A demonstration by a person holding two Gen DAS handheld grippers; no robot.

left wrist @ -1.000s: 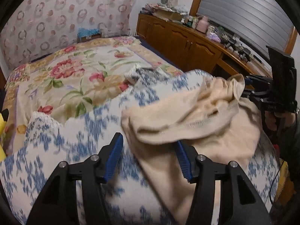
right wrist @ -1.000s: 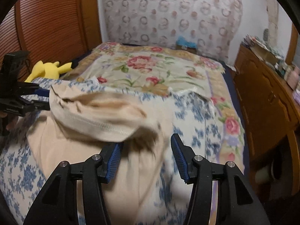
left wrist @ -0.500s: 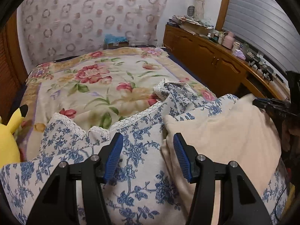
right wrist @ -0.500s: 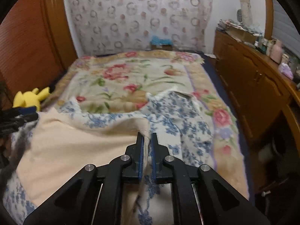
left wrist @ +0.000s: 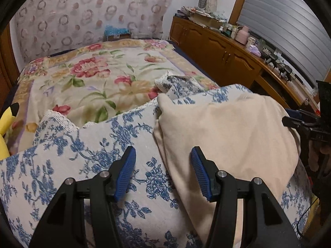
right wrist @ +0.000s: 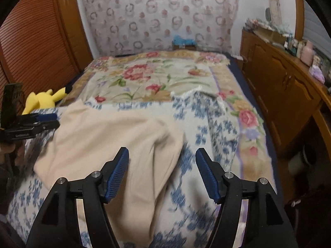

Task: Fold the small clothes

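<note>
**Cream garment laid flat, both grippers clear of it**

We are looking down at a soft cream garment, plain knit with a matte, slightly fuzzy face, lying folded and fairly flat on a blue-and-white floral cloth. That cloth is a coarser weave with a lace-trimmed edge, and it is draped over a rounded bulk at the near end of the bed.

Our left gripper hovers with its jaws about half open and nothing between the ribbed blue pads; below it lies the cream garment's left edge and the floral cloth. Our right gripper has just been opening, its jaws now wide apart and empty, above the garment's right-hand edge, which bulges in a soft rounded fold. The right wrist view is blurred, so fine detail there is lost.

Beyond, a plush flowered blanket in pinks and greens covers the bed. A yellow plush toy sits at the bed's left side by a slatted wooden door. Along the right runs a wooden cabinet, its top crowded with bottles and small items. A curtain printed with rings hangs behind the bed.
</note>
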